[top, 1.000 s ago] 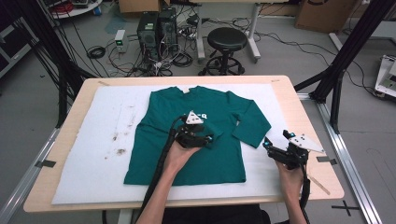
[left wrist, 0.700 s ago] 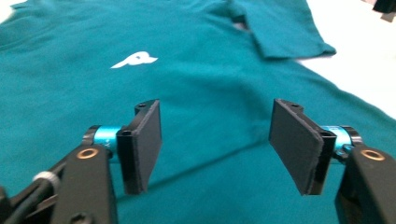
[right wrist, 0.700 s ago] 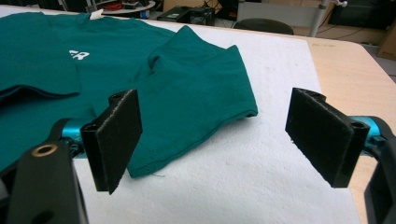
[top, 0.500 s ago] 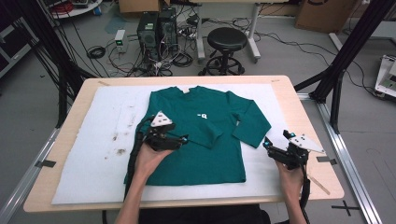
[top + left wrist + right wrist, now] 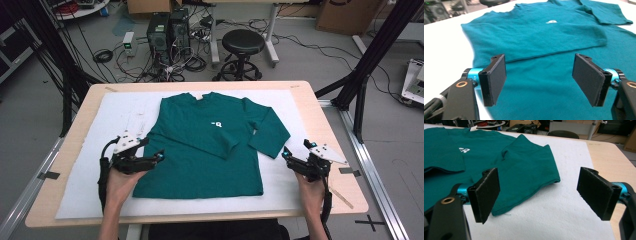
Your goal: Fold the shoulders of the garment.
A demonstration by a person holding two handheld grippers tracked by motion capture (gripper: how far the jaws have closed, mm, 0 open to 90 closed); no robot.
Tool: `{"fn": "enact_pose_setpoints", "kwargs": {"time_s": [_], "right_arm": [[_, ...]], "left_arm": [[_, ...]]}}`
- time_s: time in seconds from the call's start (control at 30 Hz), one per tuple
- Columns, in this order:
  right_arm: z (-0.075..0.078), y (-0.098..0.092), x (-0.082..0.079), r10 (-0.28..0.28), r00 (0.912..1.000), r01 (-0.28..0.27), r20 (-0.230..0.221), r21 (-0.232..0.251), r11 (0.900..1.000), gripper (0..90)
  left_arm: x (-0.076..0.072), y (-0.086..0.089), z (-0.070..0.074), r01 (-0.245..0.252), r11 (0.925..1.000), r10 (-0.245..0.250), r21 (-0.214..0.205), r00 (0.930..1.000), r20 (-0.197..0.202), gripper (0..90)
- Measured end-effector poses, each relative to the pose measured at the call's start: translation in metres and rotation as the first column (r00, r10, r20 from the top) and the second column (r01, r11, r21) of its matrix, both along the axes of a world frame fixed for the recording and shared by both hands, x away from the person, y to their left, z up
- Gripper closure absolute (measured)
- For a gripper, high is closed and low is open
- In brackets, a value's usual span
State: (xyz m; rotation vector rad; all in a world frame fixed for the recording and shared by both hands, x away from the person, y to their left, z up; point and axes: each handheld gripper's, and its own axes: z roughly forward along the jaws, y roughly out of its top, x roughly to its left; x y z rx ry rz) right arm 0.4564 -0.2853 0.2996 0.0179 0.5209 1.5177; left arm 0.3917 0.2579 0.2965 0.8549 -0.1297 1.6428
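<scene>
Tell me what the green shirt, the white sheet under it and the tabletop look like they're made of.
Green shirt: soft knit fabric, probably cotton, matte; it drapes and folds with stitched hems. White sheet: seemingly foam or felt padding, matte and faintly textured in the right gripper view. Tabletop: light wood or wood laminate, smooth, pale grain-coloured edge.

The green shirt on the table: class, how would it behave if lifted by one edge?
The green shirt probably droops limply: its folded sleeve lies flat. Likely light, since the thin cloth hugs the white mat. Folds may fall open.
</scene>
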Motion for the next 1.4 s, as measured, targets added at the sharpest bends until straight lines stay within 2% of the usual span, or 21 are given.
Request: {"fn": "enact_pose_setpoints", "kwargs": {"time_s": [0.07,0.1,0.17,0.2,0.27,0.3,0.33,0.37,0.4,0.5,0.53,0.57,0.67,0.77,0.83,0.93,1.03,1.17,1.27,1.3,1.4], "right_arm": [[0.0,0.0,0.0,-0.002,1.0,0.002,0.001,-0.001,1.0,18.9],[0.0,0.001,0.0,-0.008,1.0,0.008,0.0,0.0,1.0,18.9],[0.0,0.001,0.0,-0.008,1.0,0.008,-0.001,0.001,1.0,18.9],[0.0,0.0,0.0,-0.008,1.0,0.008,0.001,0.0,1.0,18.9],[0.001,0.0,0.0,-0.005,1.0,0.005,0.0,0.001,1.0,18.9],[0.001,0.0,0.0,-0.004,1.0,0.004,-0.001,-0.001,1.0,18.9],[0.001,0.0,0.0,-0.002,1.0,0.002,-0.004,-0.001,1.0,19.0],[0.001,0.0,0.0,-0.002,1.0,0.002,-0.004,-0.001,1.0,18.9],[0.001,0.0,0.0,-0.002,1.0,0.002,-0.004,-0.001,1.0,18.9],[0.0,0.0,0.0,-0.002,1.0,0.002,-0.003,0.001,1.0,19.0],[0.0,0.0,0.0,-0.003,1.0,0.003,-0.003,0.003,1.0,19.0],[0.001,0.0,0.0,-0.006,1.0,0.006,-0.003,0.006,1.0,19.0],[0.001,0.002,0.0,-0.021,0.9998,0.021,-0.005,0.01,0.9997,19.0],[0.0,0.002,0.0,-0.023,0.9997,0.023,-0.006,0.011,0.9997,18.9],[0.001,0.002,0.0,-0.022,0.9997,0.022,-0.004,0.01,0.9997,18.9],[0.001,0.002,0.0,-0.019,0.9998,0.019,-0.01,0.016,0.9997,19.0],[0.003,0.002,-0.001,-0.021,0.9995,0.022,-0.024,0.017,0.9996,19.0],[0.005,0.0,-0.001,-0.007,0.999,0.007,-0.043,0.003,1.0,18.9],[0.007,0.0,-0.003,0.041,0.9974,-0.043,-0.059,-0.034,0.9985,18.9],[0.007,0.0,-0.003,0.041,0.9974,-0.043,-0.059,-0.034,0.9985,18.9],[0.01,0.001,-0.014,0.065,0.9965,-0.069,-0.053,-0.074,0.9949,18.9]], "left_arm": [[-0.001,0.012,-0.002,0.008,0.9997,-0.007,-0.021,0.9999,0.012,27.4],[-0.001,0.025,-0.005,0.017,0.9989,-0.016,-0.043,0.9994,0.032,27.4],[0.001,0.036,-0.007,0.023,0.9976,-0.019,-0.065,0.9985,0.051,27.4],[0.001,0.036,-0.007,0.023,0.9976,-0.019,-0.065,0.9985,0.051,27.4],[0.008,0.055,-0.009,0.034,0.9938,-0.027,-0.106,0.9975,0.065,27.4],[0.01,0.06,-0.01,0.042,0.9914,-0.033,-0.124,0.997,0.07,27.4],[0.01,0.06,-0.01,0.042,0.9914,-0.033,-0.124,0.997,0.07,27.4],[0.015,0.071,-0.012,0.051,0.9858,-0.038,-0.16,0.9961,0.08,27.4],[0.015,0.071,-0.012,0.051,0.9858,-0.038,-0.16,0.9961,0.08,27.4],[0.024,0.087,-0.016,0.084,0.9735,-0.062,-0.213,0.9924,0.106,27.4],[0.028,0.094,-0.018,0.105,0.9662,-0.08,-0.235,0.9902,0.114,27.4],[0.029,0.097,-0.019,0.115,0.9632,-0.087,-0.243,0.9887,0.121,27.4],[0.033,0.1,-0.02,0.12,0.9598,-0.088,-0.254,0.987,0.135,27.4],[0.036,0.101,-0.02,0.113,0.9598,-0.079,-0.257,0.9873,0.138,27.4],[0.039,0.102,-0.02,0.112,0.9571,-0.077,-0.268,0.9876,0.137,27.5],[0.041,0.102,-0.021,0.132,0.9506,-0.092,-0.281,0.9841,0.152,27.9],[0.042,0.102,-0.022,0.133,0.9491,-0.092,-0.285,0.9839,0.153,28.8],[0.042,0.101,-0.02,0.125,0.9539,-0.088,-0.273,0.9861,0.141,28.8],[0.042,0.102,-0.02,0.126,0.9533,-0.089,-0.275,0.986,0.141,28.8],[0.042,0.102,-0.02,0.126,0.9533,-0.089,-0.275,0.986,0.141,28.8],[0.042,0.102,-0.02,0.129,0.9515,-0.093,-0.279,0.9859,0.139,28.8]]}}
